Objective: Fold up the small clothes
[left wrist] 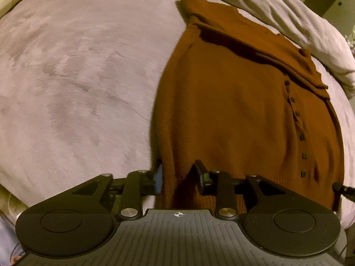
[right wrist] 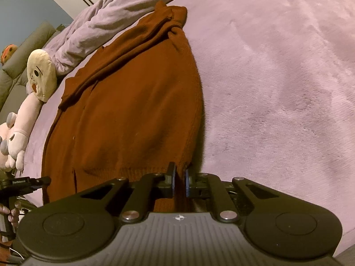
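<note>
A rust-brown knit cardigan (left wrist: 233,102) lies spread on a bed covered with a pale lilac plush blanket (left wrist: 77,77), its ribbed hem toward both cameras and its collar end farthest away. A row of small dark buttons (left wrist: 297,113) runs down the garment's front, and a sleeve (left wrist: 255,44) is folded across the upper part, lying in creased bands. In the left wrist view, the left tongs (left wrist: 179,175) sit at the hem's left corner with the jaws apart; a fold of the hem hangs between them, and the blue pad of one finger (left wrist: 158,177) lies just beside the fabric edge. In the right wrist view, the right tongs (right wrist: 179,181) are clamped on the cardigan (right wrist: 133,110) at its hem near the right corner, the two pads nearly together with a thin strip of knit pinched between. Beyond the garment a rumpled lilac duvet (right wrist: 106,20) is heaped along the far side of the bed. A cream plush toy with a drawn face (right wrist: 42,75) and a pink plush toy (right wrist: 17,137) rest on the blanket (right wrist: 277,88) to the left of the cardigan.
</note>
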`<state>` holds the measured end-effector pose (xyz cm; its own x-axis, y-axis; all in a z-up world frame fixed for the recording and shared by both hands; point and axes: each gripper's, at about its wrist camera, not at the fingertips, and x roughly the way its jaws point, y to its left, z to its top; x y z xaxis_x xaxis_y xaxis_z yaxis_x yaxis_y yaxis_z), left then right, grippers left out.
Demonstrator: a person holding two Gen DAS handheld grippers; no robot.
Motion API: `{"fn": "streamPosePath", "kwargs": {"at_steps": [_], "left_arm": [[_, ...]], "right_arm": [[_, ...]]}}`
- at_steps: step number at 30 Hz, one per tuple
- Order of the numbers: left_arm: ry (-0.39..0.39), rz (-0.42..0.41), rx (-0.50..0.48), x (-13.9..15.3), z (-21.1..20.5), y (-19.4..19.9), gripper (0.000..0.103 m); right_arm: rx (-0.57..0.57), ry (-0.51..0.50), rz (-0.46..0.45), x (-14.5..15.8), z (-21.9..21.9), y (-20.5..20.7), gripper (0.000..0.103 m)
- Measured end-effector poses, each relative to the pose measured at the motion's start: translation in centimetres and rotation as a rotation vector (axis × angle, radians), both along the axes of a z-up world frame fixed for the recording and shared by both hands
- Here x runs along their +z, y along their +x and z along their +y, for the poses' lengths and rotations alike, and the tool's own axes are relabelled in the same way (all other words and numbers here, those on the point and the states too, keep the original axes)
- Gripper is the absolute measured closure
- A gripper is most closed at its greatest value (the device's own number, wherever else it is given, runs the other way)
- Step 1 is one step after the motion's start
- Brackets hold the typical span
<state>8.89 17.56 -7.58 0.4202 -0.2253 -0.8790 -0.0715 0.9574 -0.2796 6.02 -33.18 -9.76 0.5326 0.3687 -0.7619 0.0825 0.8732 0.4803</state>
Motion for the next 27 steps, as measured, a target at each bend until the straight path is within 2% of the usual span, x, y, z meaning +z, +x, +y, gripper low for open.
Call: {"fn": "streamPosePath", "kwargs": {"at_steps": [3, 5, 6, 7, 10, 14, 19, 22, 25, 27], "left_arm": [[0.011, 0.0, -0.029, 0.0, -0.5, 0.0, 0.06], [0.02, 0.004, -0.037, -0.1, -0.6, 0.1, 0.063], [0.022, 0.006, -0.038, -0.1, -0.6, 0.2, 0.077], [0.013, 0.011, -0.043, -0.1, -0.5, 0.3, 0.087], [-0.038, 0.023, -0.053, 0.4, -0.5, 0.6, 0.089], [-0.184, -0.017, -0.065, 2.7, -0.3, 1.6, 0.089], [-0.368, -0.115, 0.02, 5.9, 1.2, 5.5, 0.089], [-0.348, -0.181, 0.081, 7.1, 1.5, 8.8, 0.089], [-0.358, -0.191, 0.186, 6.8, 2.4, 11.9, 0.091], [-0.328, -0.184, 0.266, 6.1, 2.8, 13.3, 0.091]], "right_arm": [[0.003, 0.001, 0.005, 0.0, 0.0, 0.2, 0.095], [0.005, 0.006, 0.01, -0.1, 0.0, 0.3, 0.095], [0.005, 0.01, 0.011, -0.2, -0.1, 0.3, 0.095], [0.007, 0.011, 0.011, -0.2, -0.1, 0.4, 0.095], [0.02, 0.015, 0.004, 0.0, -0.1, 0.4, 0.097], [0.041, 0.119, -0.015, 1.3, -0.2, 1.1, 0.098], [0.022, 0.249, -0.089, 4.3, -0.5, 4.4, 0.098], [-0.013, 0.287, -0.13, 5.6, -0.5, 7.8, 0.098], [-0.043, 0.237, -0.183, 6.6, -0.2, 11.5, 0.098], [-0.064, 0.182, -0.204, 6.8, 0.1, 13.8, 0.098]]}}
